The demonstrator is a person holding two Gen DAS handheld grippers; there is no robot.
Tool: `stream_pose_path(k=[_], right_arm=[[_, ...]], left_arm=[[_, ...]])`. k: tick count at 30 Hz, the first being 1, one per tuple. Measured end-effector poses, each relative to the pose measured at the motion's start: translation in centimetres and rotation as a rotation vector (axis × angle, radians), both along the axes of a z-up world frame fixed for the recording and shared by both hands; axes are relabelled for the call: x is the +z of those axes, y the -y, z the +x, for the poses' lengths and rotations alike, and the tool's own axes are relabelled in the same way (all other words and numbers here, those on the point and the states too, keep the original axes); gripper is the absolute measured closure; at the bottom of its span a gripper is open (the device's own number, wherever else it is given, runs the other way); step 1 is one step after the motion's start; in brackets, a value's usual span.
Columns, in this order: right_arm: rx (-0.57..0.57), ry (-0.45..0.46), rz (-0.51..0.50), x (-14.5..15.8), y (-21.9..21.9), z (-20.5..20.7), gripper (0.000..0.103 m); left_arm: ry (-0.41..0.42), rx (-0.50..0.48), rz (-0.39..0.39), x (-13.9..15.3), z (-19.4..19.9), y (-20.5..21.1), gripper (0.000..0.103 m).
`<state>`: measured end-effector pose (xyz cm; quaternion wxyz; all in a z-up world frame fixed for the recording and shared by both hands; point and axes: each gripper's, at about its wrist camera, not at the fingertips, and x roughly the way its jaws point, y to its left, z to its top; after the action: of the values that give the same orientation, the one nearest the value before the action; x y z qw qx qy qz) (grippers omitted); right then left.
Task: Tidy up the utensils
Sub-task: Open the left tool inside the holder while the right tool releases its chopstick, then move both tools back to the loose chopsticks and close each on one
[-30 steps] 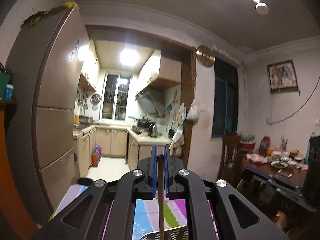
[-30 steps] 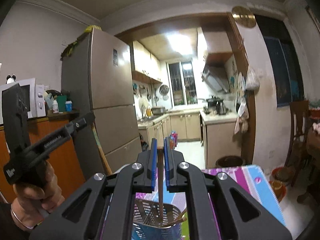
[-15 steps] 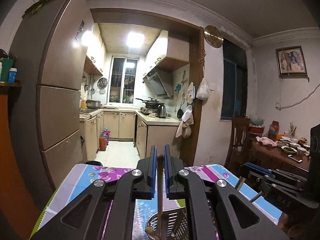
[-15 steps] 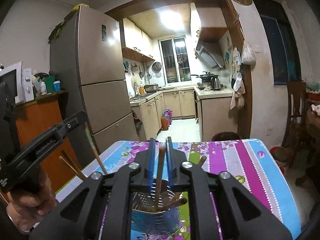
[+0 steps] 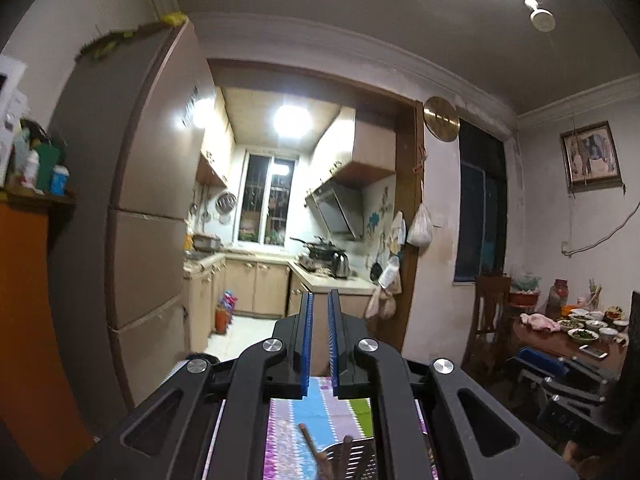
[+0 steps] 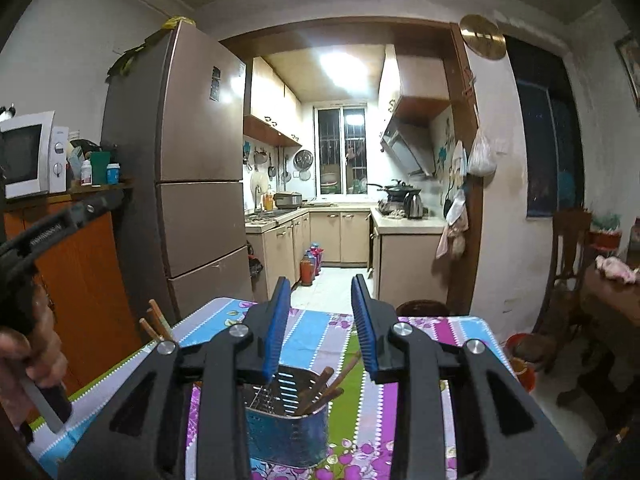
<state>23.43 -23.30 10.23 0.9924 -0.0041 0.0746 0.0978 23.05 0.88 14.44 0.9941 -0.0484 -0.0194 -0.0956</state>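
- Chopsticks [image 6: 320, 386] stand in the metal holder [image 6: 286, 432] on the counter [image 6: 424, 360]
- Right gripper [image 6: 320, 320] above, jaws spread, empty
- Left gripper [image 5: 319, 344] jaws slightly parted, empty; likely release step
- Next: fetch loose chopsticks [image 6: 154, 324] far left

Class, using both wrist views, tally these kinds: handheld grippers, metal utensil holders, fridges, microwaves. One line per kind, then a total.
Grippers: 2 (left gripper, right gripper)
Metal utensil holder: 1
Fridge: 1
Microwave: 1
Total: 5
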Motion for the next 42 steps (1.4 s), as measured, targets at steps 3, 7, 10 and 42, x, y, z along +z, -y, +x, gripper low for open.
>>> stream_pose_path(k=[3, 7, 10, 42], right_arm=[[-0.008, 0.01, -0.013, 0.1, 0.1, -1.6, 0.073], [-0.015, 0.016, -0.046, -0.2, 0.0, -3.9, 0.071], [-0.013, 0.011, -0.058, -0.8, 0.4, -6.4, 0.066], [-0.044, -0.303, -0.189, -18.3, 4.6, -29.0, 0.051]], left_arm=[[0.006, 0.013, -0.001, -0.1, -2.2, -0.6, 0.095], [-0.004, 0.039, -0.008, -0.9, -5.5, -2.0, 0.095], [-0.021, 0.067, -0.003, -1.7, -8.2, -3.6, 0.095], [-0.497, 0.195, 0.243, -23.9, -30.7, -9.2, 0.078]])
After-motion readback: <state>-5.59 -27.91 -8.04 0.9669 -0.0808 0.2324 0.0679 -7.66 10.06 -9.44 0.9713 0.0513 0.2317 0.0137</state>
